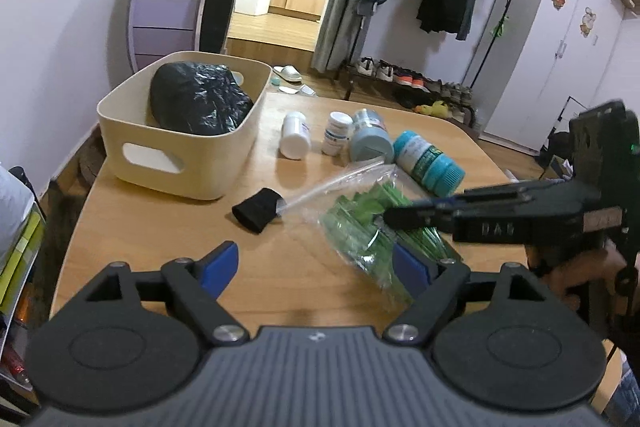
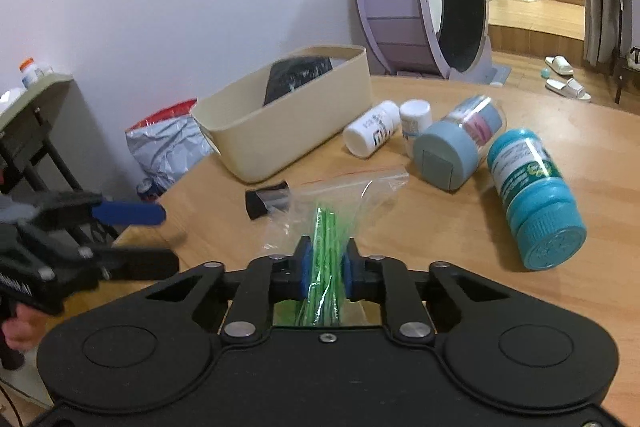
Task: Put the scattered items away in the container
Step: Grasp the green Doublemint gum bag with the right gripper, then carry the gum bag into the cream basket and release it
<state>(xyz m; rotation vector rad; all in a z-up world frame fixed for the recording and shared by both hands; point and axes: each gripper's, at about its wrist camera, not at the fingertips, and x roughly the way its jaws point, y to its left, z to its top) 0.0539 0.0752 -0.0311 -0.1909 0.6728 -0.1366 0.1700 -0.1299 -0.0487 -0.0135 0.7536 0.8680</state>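
pinching the clear bag of green sticks (image 2: 326,227) on the table (image 2: 440,235), the right claw (image 2: 325,269) sits closed; left claw (image 1: 316,267) gapes empty over bare wood, container (image 1: 180,147) beyond.

Black bundle (image 2: 298,77) half hidden by bin wall (image 2: 288,131)

The left tongs (image 1: 316,267) stand wide open low over the wooden table (image 1: 160,239), their blue pads apart, the right pad just beside a clear bag (image 1: 360,227) of green sticks. The right tongs (image 1: 390,217) reach in from the right, closed on that bag. A small black piece (image 1: 256,210) lies beside the bag's mouth. Behind it lie a white bottle (image 1: 295,135), a smaller white bottle (image 1: 337,133) standing upright, a grey-blue jar (image 1: 370,141) and a teal bottle (image 1: 430,163). On the left stands a cream bin (image 1: 176,147) holding a black plastic bundle (image 1: 200,99).
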